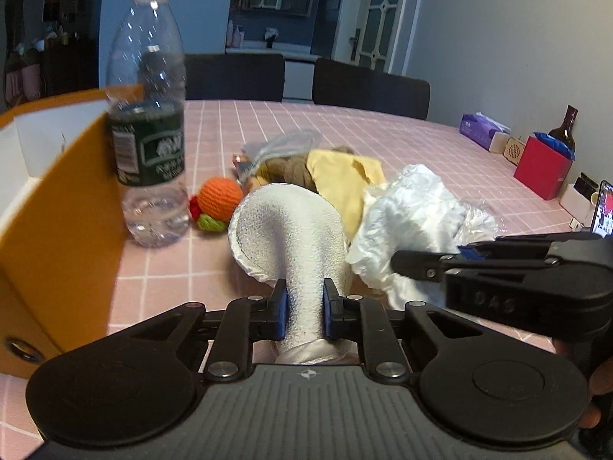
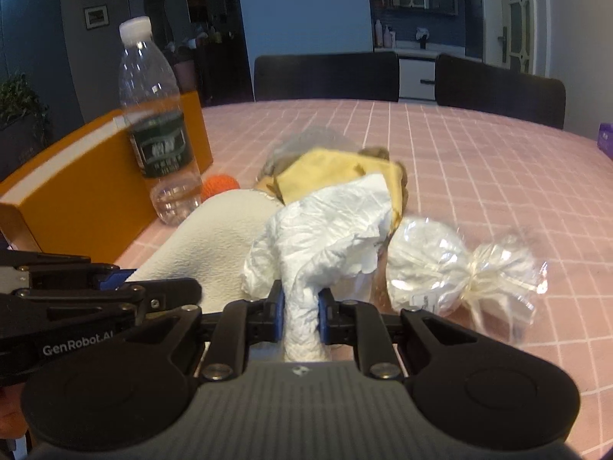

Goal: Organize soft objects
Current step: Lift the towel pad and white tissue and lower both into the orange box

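Two grippers are each clamped on something soft. The left gripper (image 1: 305, 308) pinches a white textured cloth (image 1: 285, 230) that rises ahead of its fingers. The right gripper (image 2: 301, 316), just beside it, squeezes crumpled white tissue (image 2: 325, 230). Beyond both lie a yellow cloth (image 1: 341, 176), a crocheted orange toy (image 1: 224, 193) and, left, a water bottle (image 1: 149, 130) against an orange box (image 1: 69, 207). Right of the right gripper sits a cellophane-wrapped white bundle (image 2: 433, 264).
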### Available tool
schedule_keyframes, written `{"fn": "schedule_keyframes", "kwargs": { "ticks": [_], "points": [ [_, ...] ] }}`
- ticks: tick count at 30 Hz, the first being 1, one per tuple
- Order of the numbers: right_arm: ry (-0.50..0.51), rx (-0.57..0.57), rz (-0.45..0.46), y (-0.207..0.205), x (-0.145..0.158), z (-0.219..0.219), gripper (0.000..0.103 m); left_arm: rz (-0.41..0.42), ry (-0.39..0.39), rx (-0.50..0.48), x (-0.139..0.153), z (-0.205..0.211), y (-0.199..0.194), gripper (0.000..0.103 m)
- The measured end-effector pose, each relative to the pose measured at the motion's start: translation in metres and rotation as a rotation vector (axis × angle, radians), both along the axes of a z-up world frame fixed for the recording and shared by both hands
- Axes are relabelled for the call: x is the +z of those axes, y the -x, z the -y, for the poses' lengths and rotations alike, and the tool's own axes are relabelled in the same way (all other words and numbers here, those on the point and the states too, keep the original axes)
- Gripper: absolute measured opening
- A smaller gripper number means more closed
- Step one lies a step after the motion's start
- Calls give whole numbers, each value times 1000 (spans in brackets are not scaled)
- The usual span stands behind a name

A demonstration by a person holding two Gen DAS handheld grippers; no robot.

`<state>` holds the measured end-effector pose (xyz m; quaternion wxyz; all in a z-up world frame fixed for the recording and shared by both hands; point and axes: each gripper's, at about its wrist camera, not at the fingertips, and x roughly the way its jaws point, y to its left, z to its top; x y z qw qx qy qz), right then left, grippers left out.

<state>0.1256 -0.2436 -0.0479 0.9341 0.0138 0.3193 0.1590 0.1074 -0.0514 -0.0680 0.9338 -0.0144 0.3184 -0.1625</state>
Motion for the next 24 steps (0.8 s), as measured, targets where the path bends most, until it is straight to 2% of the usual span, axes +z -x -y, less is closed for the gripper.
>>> {"fn": "schedule_keyframes", "kwargs": {
  "ticks": [5,10,15,24],
  "points": [
    [-10,19,66,11,29,4,15,70,11,8,23,-11,15,19],
    [-87,37,72,16,55,20,15,129,30,11,47,-24,29,19],
    [-106,64,93,22,81,25,14,186,35,10,72,-39,43,19],
    [-178,207,157,33,134,2,14,321,15,60,119,-80,65,19]
  ]
}}
